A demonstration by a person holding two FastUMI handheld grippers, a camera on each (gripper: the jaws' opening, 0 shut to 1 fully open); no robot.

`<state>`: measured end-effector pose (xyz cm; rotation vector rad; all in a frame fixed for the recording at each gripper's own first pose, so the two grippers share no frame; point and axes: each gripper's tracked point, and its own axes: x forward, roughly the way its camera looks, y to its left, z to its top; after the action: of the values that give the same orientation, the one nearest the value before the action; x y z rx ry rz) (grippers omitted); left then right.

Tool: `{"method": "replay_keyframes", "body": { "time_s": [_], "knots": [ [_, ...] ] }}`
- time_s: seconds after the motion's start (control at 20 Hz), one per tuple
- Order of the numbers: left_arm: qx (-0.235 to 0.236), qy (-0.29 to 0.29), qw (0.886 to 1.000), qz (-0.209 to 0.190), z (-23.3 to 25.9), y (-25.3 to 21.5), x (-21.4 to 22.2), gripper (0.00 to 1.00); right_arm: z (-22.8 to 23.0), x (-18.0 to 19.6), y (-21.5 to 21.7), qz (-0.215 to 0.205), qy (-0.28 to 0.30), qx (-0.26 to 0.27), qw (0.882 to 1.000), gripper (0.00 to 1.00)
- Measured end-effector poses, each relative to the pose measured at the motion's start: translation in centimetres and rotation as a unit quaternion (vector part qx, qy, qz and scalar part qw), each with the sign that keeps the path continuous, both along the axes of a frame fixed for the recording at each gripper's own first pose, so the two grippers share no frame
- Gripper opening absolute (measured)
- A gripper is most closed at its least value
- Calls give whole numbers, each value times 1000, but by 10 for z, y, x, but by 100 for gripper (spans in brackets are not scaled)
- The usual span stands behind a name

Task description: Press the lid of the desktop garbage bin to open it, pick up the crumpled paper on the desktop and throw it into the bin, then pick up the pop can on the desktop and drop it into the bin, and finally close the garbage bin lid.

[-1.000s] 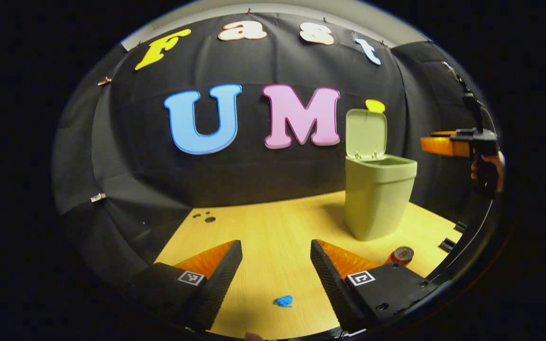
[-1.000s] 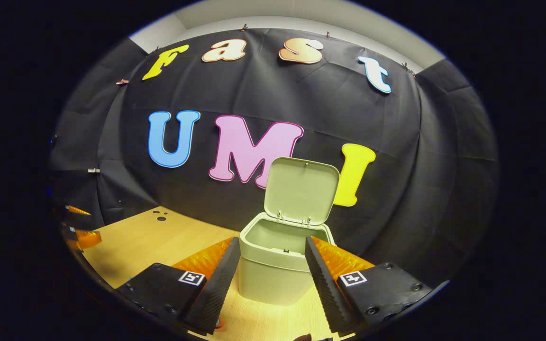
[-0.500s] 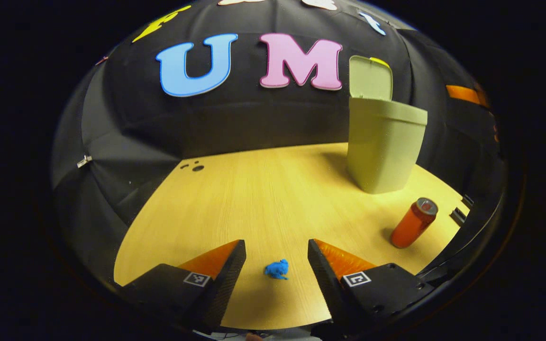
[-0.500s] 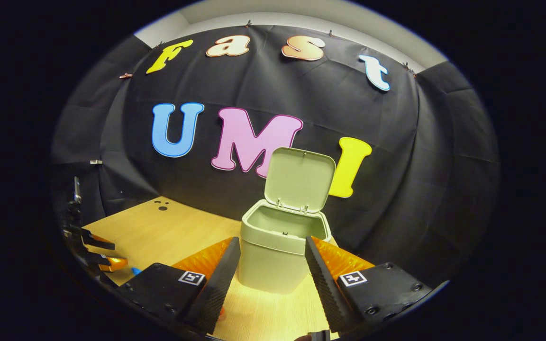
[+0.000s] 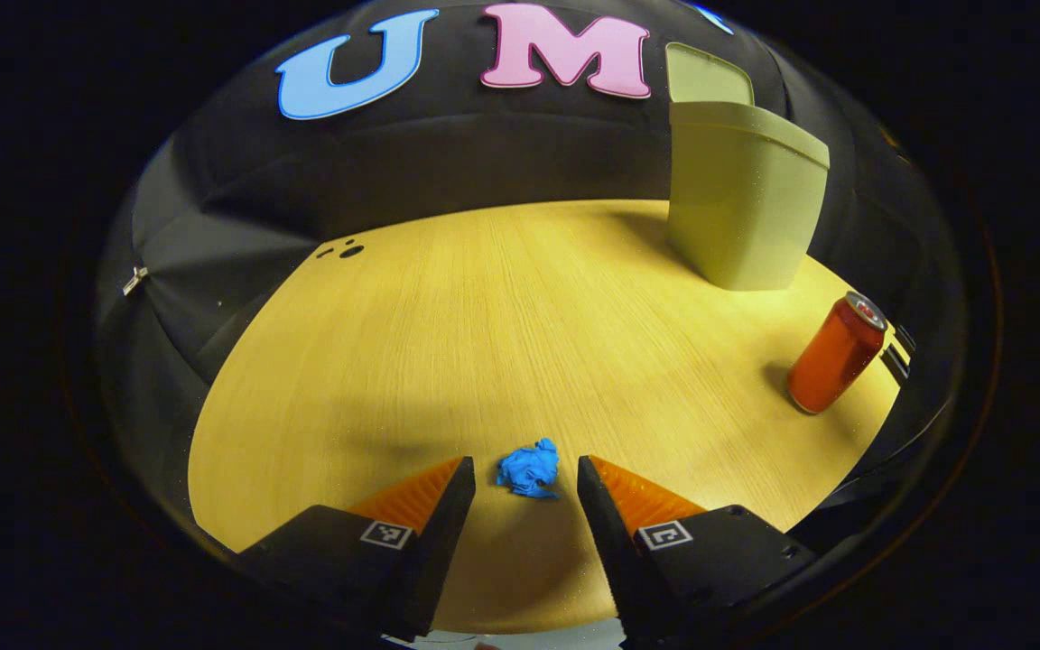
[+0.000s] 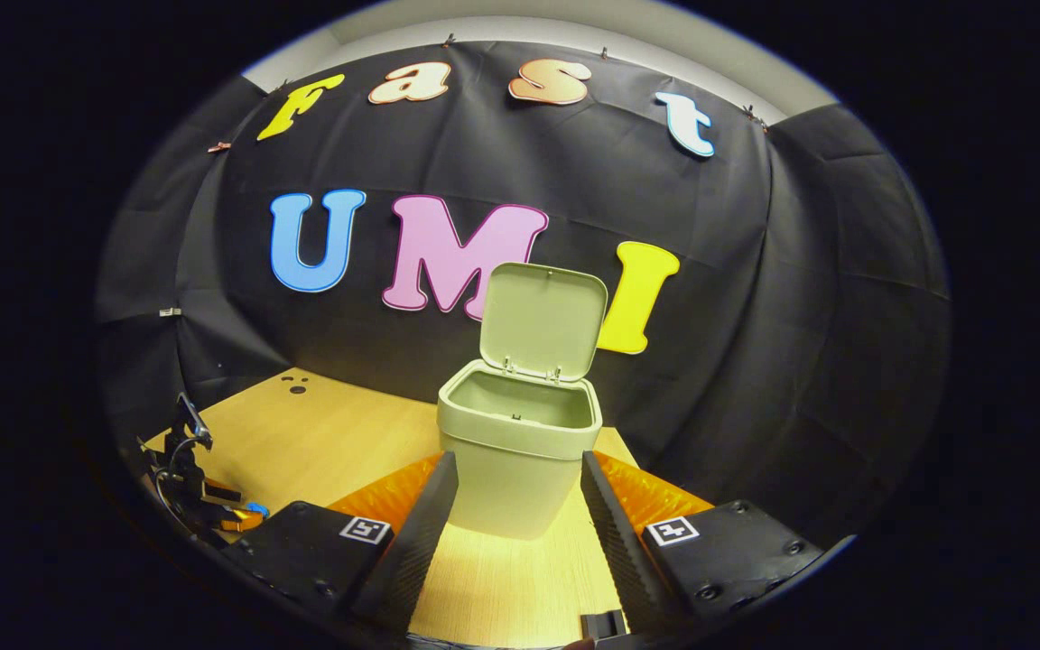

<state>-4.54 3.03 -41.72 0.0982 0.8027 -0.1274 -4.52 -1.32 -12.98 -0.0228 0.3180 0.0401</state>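
Note:
A small blue crumpled paper lies on the wooden desktop, right at the tips of my open left gripper, whose fingers stand either side of it without touching. The pale green bin stands at the back right with its lid raised. An orange pop can stands upright to the right, in front of the bin. In the right gripper view the bin is straight ahead, lid up, inside bare. My right gripper is open and holds nothing, short of the bin. The left gripper shows low at the left.
Small dark holes mark the desktop's far left corner. Black cloth walls close the booth behind and on both sides. The desktop's near edge runs just under my left fingers.
My left gripper has dropped and tilted down toward the blue paper, which now sits at its fingertips. My right gripper has drawn back a little from the bin.

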Motion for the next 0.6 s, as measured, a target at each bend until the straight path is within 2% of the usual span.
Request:
{"method": "replay_keyframes", "body": {
  "time_s": [0.3,0.4,0.5,0.55,0.6],
  "knots": [
    [-1,21,1000,-7,-16,-4,7,72,-10,-1,2,-2,15,15,1000,87],
    [-3,25,1000,-11,-17,-5,8,65,-12,-3,5,3,19,15,1000,87],
    [-2,25,1000,-10,-19,-2,11,63,-15,-5,9,8,22,14,1000,87],
    [-5,24,1000,-11,-18,-3,10,45,-17,-6,11,10,25,14,1000,87],
    [-5,26,1000,-12,-18,-3,11,43,-18,-6,13,12,26,14,999,87]
  ]
}}
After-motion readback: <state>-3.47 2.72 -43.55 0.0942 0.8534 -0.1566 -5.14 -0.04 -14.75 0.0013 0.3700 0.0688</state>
